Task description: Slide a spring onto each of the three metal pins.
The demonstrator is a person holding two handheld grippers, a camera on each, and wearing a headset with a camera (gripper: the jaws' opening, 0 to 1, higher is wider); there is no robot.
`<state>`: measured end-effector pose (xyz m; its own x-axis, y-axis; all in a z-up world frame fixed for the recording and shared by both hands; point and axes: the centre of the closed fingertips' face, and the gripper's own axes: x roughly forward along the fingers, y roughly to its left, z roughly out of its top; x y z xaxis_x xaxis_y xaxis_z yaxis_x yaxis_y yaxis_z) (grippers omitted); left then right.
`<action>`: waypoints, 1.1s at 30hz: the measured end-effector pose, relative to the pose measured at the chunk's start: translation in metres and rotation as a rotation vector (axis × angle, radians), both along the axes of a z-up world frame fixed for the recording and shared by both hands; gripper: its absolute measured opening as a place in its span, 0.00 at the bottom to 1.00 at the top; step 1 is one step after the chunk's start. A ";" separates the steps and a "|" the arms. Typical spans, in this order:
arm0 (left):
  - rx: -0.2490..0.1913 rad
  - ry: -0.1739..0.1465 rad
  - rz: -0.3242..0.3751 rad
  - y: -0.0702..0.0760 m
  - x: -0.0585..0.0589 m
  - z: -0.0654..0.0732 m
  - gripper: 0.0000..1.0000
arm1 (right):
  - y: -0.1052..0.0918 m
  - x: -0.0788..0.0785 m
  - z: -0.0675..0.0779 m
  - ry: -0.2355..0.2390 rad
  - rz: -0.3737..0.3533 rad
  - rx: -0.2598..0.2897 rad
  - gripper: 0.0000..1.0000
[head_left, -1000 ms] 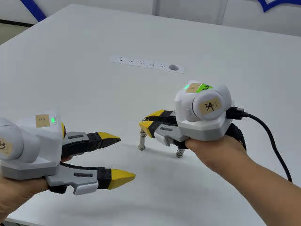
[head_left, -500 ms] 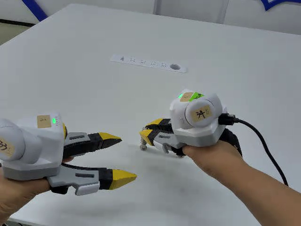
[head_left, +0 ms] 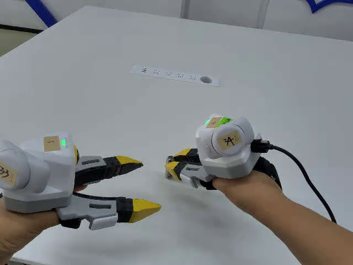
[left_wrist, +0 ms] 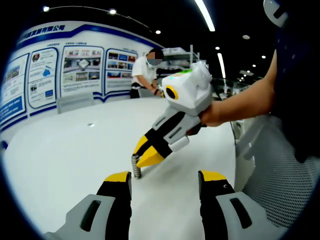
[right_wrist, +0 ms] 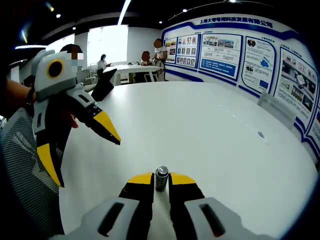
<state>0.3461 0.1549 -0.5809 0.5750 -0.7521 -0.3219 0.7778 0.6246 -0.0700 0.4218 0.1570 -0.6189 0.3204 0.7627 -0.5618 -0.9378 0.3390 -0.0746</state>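
Left hand-held gripper: the left hand-held gripper sits low at the near left edge of the tabletop. Its yellow-tipped jaws are wide apart, hold nothing, and point towards the other tool.
Left hand: a hand wraps the grey body from below.
Right hand-held gripper: the right hand-held gripper is tipped down to the tabletop, near the left one but apart from it. Its jaws are drawn together, one on each side of a spring.
Spring: a coil standing upright on the tabletop, pinched between the two yellow tips.
Pin: the rounded metal top of a pin shows just above the coils, so the spring is around it.
Right hand: a hand grips the body from behind.
Cable: a black cable runs from the right hand-held gripper's rear off to the right.
Power strip: a white power strip lies flat, well beyond both tools.
Far wall: blue-and-white display panels line it.
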 end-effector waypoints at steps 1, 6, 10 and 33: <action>0.000 0.001 0.001 0.000 0.000 0.000 0.55 | 0.000 0.000 0.000 0.000 0.000 0.001 0.13; 0.003 0.002 0.005 0.001 0.000 0.000 0.55 | -0.004 -0.001 0.004 0.002 -0.006 0.008 0.14; 0.001 0.001 0.009 0.001 0.001 0.000 0.55 | -0.009 -0.006 0.011 -0.002 -0.010 0.015 0.15; 0.001 0.000 -0.007 -0.002 0.000 0.000 0.58 | -0.058 -0.048 0.042 -0.038 0.012 0.035 0.21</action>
<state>0.3462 0.1529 -0.5808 0.5702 -0.7554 -0.3228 0.7819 0.6196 -0.0689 0.3736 0.0991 -0.5773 0.3320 0.7854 -0.5224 -0.9385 0.3309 -0.0989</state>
